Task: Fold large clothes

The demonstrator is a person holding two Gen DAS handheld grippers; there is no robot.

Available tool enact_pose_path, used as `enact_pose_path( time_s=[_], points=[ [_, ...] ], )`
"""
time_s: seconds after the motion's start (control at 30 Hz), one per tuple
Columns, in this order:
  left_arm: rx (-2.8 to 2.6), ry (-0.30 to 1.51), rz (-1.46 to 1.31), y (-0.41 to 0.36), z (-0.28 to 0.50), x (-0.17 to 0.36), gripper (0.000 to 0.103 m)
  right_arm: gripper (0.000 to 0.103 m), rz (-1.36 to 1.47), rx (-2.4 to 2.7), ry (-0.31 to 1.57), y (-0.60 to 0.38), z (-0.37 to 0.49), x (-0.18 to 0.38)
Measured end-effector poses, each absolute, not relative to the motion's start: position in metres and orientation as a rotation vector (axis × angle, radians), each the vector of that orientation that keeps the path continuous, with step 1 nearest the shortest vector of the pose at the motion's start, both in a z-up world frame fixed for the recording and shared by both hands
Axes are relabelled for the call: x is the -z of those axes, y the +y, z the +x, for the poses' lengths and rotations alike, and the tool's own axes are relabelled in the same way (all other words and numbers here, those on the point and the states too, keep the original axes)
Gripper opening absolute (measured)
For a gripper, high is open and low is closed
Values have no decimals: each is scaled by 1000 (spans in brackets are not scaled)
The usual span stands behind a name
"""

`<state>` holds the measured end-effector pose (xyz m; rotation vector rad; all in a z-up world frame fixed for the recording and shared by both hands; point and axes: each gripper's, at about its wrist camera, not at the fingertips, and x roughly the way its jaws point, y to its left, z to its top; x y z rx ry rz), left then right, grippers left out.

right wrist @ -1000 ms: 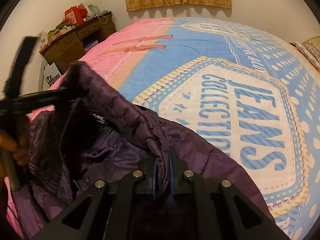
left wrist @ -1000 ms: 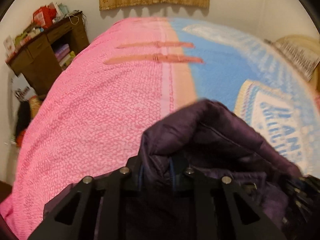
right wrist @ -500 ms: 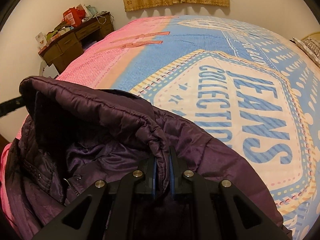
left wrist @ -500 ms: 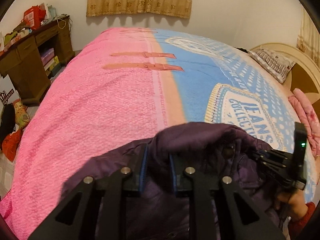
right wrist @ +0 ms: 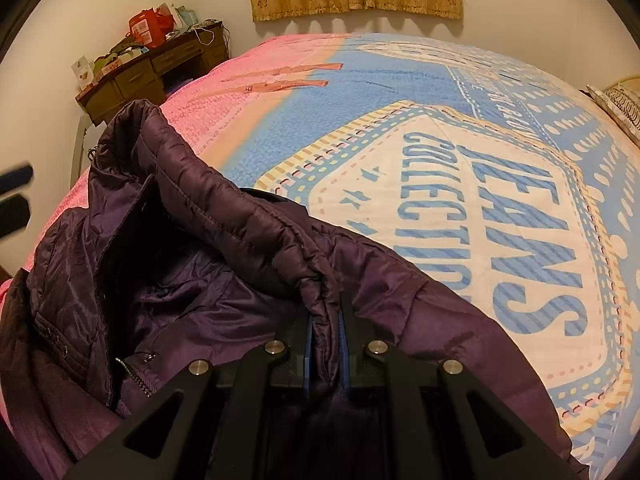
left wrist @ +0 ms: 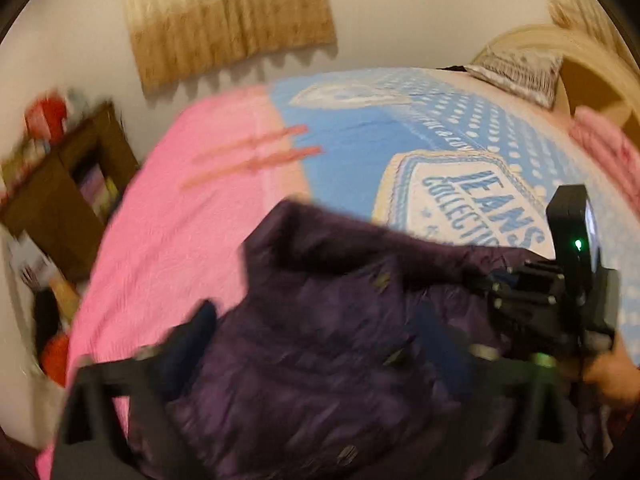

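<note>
A dark purple quilted puffer jacket [right wrist: 208, 264] lies heaped on the near part of a bed blanket [right wrist: 460, 184], pink on one side and blue with "JEANS COLLECTION" lettering on the other; the right gripper [right wrist: 325, 340] pinches a raised ridge of the jacket between nearly closed blue pads; the left gripper [left wrist: 312, 336], blurred, has its fingers spread wide over the jacket, gripping nothing.

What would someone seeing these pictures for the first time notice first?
Probably the dark purple puffer jacket heaped on the near edge of the bed, a fold of it pinched in the right gripper. Behind it spreads the bright bedspread, pink on the left and blue on the right, with a large JEANS COLLECTION emblem. The left wrist view is heavily blurred.
</note>
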<state>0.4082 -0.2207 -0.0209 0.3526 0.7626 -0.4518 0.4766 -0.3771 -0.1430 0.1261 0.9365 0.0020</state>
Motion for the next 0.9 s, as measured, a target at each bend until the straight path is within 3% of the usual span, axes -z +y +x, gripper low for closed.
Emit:
enact_pose_path(
  time_s=[0.1, 0.17, 0.2, 0.3, 0.33, 0.4, 0.53, 0.7, 0.9],
  points=[
    [457, 848, 385, -260, 423, 41, 103, 10, 152, -11, 933, -381, 475, 143],
    [368, 917, 424, -276, 440, 65, 98, 10, 166, -16, 931, -383, 475, 143],
    [333, 930, 442, -280, 445, 73, 88, 10, 167, -16, 930, -382, 475, 143],
    [254, 994, 410, -270, 463, 87, 23, 10, 160, -14, 924, -380, 473, 142],
    [298, 1036, 268, -250, 466, 83, 12, 10, 158, -13, 917, -380, 472, 141],
    [307, 1026, 18, -207, 465, 67, 10, 10, 148, -10, 903, -378, 469, 137],
    [298, 918, -227, -142, 422, 42, 10, 10, 137, 0, 850, -376, 455, 122],
    [239, 924, -542, -72, 377, 68, 9, 10, 144, 1, 835, -373, 435, 106],
    [58, 902, -632, -26, 358, 84, 4, 10, 52, 29, 894, -359, 418, 123]
  ],
)
